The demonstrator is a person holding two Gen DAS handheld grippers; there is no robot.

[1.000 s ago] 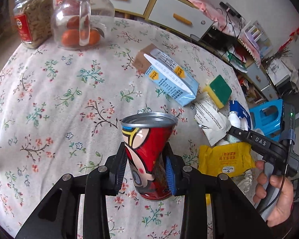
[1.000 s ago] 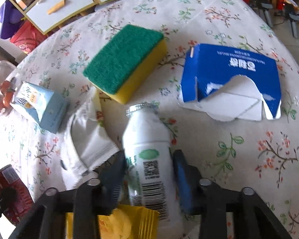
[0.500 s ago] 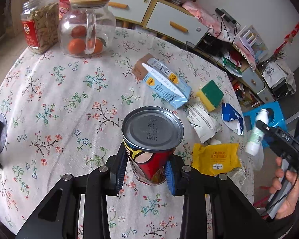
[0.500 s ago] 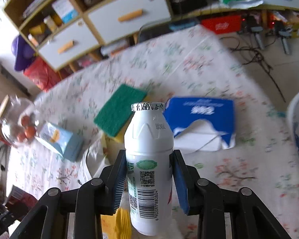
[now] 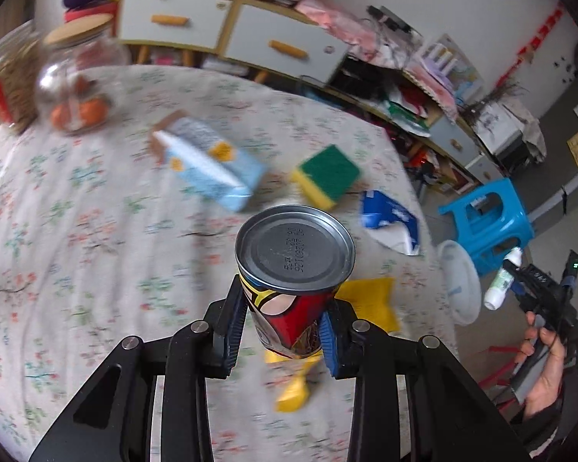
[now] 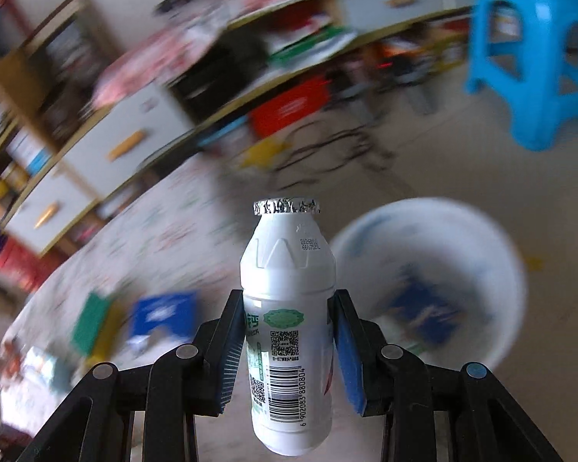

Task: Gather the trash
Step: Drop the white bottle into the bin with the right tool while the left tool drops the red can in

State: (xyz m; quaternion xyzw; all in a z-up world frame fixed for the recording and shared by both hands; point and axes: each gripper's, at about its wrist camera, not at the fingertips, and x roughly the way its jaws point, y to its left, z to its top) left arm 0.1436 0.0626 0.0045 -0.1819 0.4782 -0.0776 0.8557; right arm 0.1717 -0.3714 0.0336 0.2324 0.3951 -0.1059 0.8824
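Though lifted clear of the counter [image 5: 77, 231], best treated as two light, hollow loads that need little squeeze.

Clamped in the left gripper [image 5: 283, 329]: a red can [image 5: 294, 258], upright, pads pressed on the printed wall below the metal end. Probably thin-walled and smooth, so likely to dent under a harder squeeze and to slide if tipped far. Better held low on the wall as now, near the stiffer base.

Clamped in the right gripper [image 6: 287, 337]: a white bottle [image 6: 287, 288], foil seal on top, pads on the label around the waist. Judged stiff enough plastic, light if drained, slick on the label; impossible to tell how much liquid is inside. Safest kept upright until over the bin.

Carried out past the counter edge, close to a white bin [image 6: 493, 246] on the floor beside a blue stool [image 5: 485, 215]. Something blue already in the bin, too blurred to name.

Left on the counter, all apart from both grippers:
- a pale blue carton [image 5: 208, 165], lying on its side
- a torn blue box [image 5: 389, 215], soft card, easy to crush flat
- a yellow packet [image 5: 370, 300], limp, best pinched at an edge
- a green and yellow sponge [image 5: 327, 177], probably not trash

Well toward the far side, two glass jars [image 5: 73, 88], fragile, to be kept away from.
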